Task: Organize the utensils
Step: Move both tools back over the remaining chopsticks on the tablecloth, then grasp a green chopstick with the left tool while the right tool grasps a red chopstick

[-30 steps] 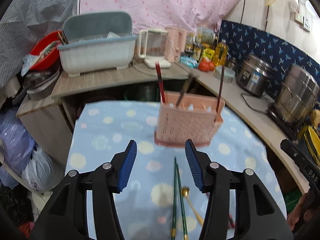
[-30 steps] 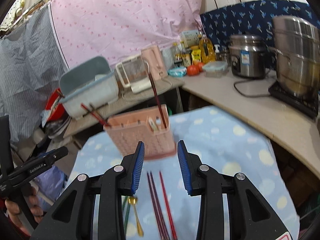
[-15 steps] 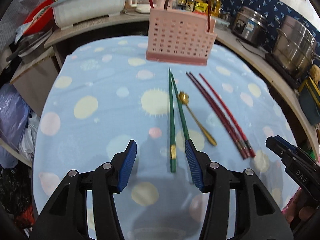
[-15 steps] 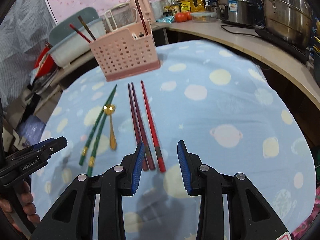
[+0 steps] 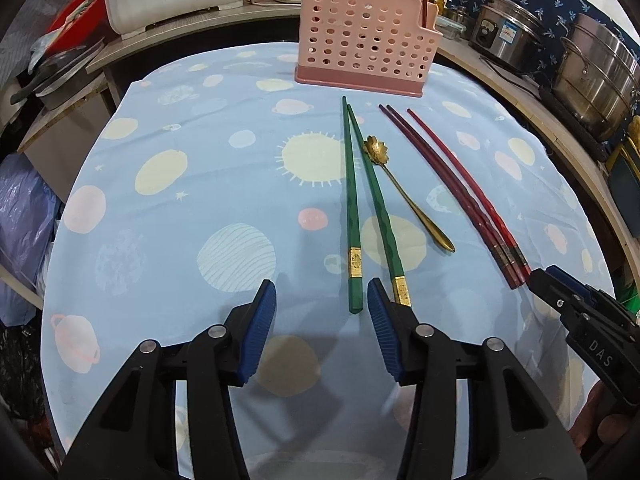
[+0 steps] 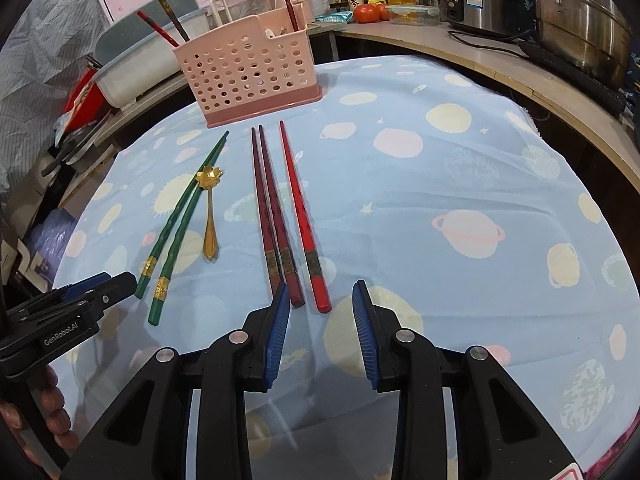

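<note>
Pickup stage: both grippers, left (image 5: pixel 322 300) and right (image 6: pixel 320 306), agape and empty. Next, probably: pinch chopsticks (image 6: pixel 304 216), lift to basket (image 6: pixel 248 68).

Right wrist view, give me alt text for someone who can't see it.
The open right gripper hovers over a blue planet-print tablecloth, its fingers near the ends of three red chopsticks. To their left lie a gold spoon and two green chopsticks; a pink basket stands behind.
</note>
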`<state>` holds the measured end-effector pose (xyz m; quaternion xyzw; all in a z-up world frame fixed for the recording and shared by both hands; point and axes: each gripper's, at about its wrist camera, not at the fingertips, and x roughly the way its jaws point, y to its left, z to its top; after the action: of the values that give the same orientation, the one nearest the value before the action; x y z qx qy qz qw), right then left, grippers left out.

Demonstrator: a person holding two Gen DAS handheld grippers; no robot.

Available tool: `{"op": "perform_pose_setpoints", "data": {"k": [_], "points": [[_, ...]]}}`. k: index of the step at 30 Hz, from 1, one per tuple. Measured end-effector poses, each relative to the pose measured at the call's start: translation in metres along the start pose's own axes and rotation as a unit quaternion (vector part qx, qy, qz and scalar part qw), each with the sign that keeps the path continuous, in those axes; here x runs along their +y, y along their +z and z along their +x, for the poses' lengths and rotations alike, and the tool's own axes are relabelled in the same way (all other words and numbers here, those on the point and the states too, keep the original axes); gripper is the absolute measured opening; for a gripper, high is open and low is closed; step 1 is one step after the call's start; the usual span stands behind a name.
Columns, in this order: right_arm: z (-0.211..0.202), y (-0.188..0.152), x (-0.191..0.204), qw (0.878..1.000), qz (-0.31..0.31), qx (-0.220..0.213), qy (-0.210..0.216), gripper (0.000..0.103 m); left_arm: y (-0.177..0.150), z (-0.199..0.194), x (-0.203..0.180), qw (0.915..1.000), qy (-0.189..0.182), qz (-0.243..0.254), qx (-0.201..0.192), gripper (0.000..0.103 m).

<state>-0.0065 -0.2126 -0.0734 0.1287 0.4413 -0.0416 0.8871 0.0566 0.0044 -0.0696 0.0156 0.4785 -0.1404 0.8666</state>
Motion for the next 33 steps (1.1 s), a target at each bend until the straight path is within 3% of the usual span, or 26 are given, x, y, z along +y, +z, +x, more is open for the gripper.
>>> {"op": "perform_pose_setpoints", "data": {"k": [10, 12, 26, 33], "points": [[0.008, 0.000, -0.003, 1.000, -0.001, 0.002, -0.002, 0.025, -0.001, 0.010, -0.003, 0.9999, 0.008, 0.007, 0.004, 0.040], [0.010, 0.001, -0.004, 1.000, 0.000, 0.005, -0.003, 0.020, 0.001, 0.012, -0.003, 0.9999, 0.009, 0.007, 0.003, 0.038], [0.017, 0.006, -0.001, 1.000, -0.008, 0.004, -0.007, 0.019, 0.005, 0.016, -0.006, 0.9997, 0.018, 0.013, -0.002, 0.035], [0.018, 0.006, 0.003, 1.000, -0.021, 0.005, -0.012, 0.011, 0.006, 0.017, -0.007, 0.9998, 0.011, 0.016, -0.003, 0.016]]}}
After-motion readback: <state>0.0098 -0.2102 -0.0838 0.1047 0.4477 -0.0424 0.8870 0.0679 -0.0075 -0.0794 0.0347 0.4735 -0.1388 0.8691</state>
